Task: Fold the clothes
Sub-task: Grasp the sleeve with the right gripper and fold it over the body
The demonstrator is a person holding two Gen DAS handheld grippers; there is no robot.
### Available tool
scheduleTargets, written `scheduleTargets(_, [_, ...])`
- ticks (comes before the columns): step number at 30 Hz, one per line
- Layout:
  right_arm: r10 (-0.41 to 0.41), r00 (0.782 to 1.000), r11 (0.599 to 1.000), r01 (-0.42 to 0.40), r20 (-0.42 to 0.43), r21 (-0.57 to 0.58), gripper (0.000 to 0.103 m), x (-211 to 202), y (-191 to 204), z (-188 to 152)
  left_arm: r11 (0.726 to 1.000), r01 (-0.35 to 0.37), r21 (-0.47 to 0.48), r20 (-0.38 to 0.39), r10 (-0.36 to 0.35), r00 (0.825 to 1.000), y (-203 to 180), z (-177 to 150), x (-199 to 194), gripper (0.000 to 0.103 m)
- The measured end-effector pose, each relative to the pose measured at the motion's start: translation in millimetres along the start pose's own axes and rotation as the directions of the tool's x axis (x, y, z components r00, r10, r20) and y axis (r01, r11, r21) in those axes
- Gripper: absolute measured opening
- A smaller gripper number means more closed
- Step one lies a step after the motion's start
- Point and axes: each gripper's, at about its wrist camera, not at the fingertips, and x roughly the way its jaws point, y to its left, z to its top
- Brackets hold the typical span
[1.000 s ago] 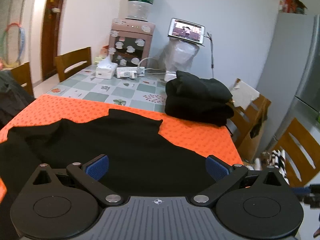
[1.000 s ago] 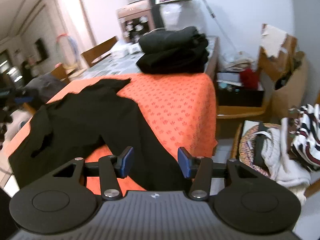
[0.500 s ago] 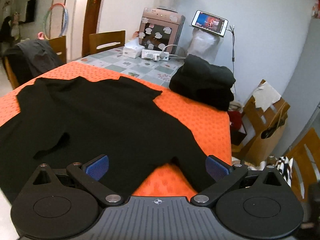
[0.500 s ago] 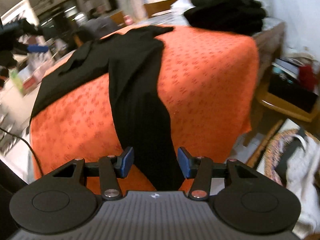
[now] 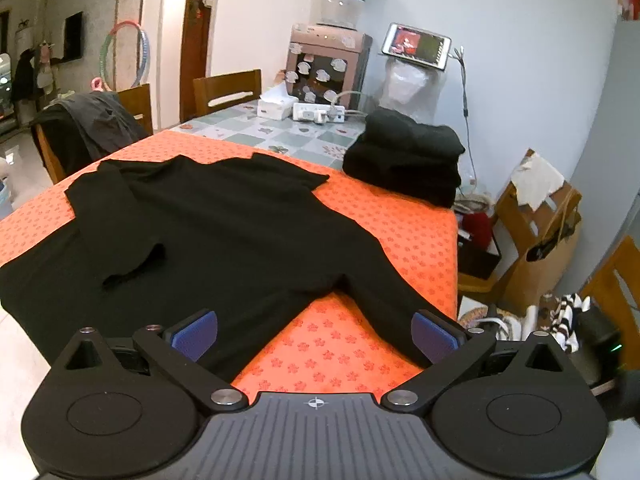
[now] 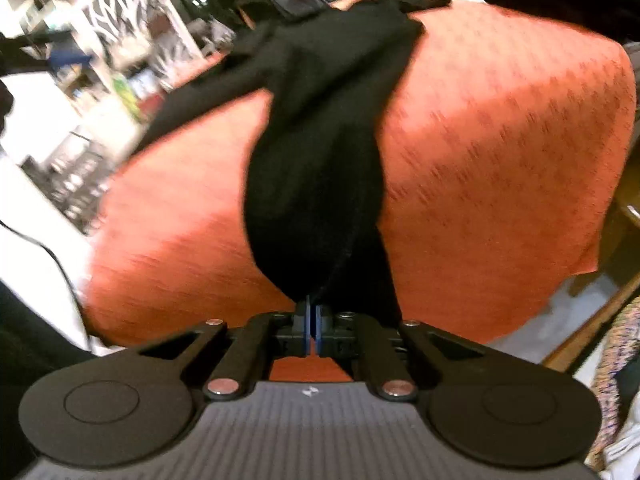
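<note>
Orange cloth with a small flower print (image 5: 360, 344) covers the near end of the table; a black long-sleeved top (image 5: 224, 232) lies spread flat on it, collar toward 12 o'clock in the left wrist view. One sleeve is folded across the body at 9 o'clock. The other sleeve (image 5: 384, 280) runs toward 4 o'clock and hangs over the table edge. The left gripper (image 5: 316, 338) hovers above the near edge with its jaws wide apart and nothing between them; one blue pad sits over the hem, the other over the hanging sleeve. In the right wrist view, which is blurred, the right gripper (image 6: 311, 320) has its jaws closed, blue pads together, pinching the end of the sleeve (image 6: 316, 200) at the 6 o'clock edge of the cloth (image 6: 500, 160). A stack of folded black garments (image 5: 404, 160) rests at 1 o'clock on the table. Beyond it, on the tiled tablecloth (image 5: 280, 136), stand a tissue box (image 5: 276, 104), a power strip (image 5: 318, 113) and a water dispenser (image 5: 328, 68).
</note>
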Motion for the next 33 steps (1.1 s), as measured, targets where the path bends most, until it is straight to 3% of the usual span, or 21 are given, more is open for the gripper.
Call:
scheduleTargets(8, [0.136,0.983,0.988,-0.143,0.121,0.056,0.003,-47.1,55.4,84.2,0.999,-0.001,-0.047,0.077,0.005,0.997,31.4,8.7,-13.4,0.103])
scheduleTargets(14, [0.093,0.971,0.98,-0.128,0.22,0.152,0.003,-32.7,69.6,158.6,0.998,-0.005,-0.055,0.102,0.011,0.995,63.2,18.6,-15.1,0.103])
scheduleTargets(18, [-0.041,0.974,0.983,0.0,0.223,0.183,0.004,10.2,66.4,201.5,0.998,-0.014,-0.063,0.102,0.02,0.995,80.9,21.4,-13.5,0.103])
scheduleTargets(21, [-0.143,0.97,0.978,0.109,0.196,0.177,0.008,37.4,60.7,215.4,0.999,-0.014,-0.053,0.093,0.019,0.995,88.6,20.1,-12.1,0.103])
scheduleTargets(25, [-0.221,0.961,0.969,0.198,0.165,0.147,0.031,51.1,60.1,218.8,1.0,0.006,-0.024,0.079,-0.004,0.997,92.4,17.3,-10.0,0.103])
scheduleTargets(33, [-0.279,0.944,0.96,0.276,0.174,0.038,0.033,12.9,94.6,163.5,0.997,0.082,0.011,0.035,-0.082,0.996,92.0,9.3,0.3,0.103])
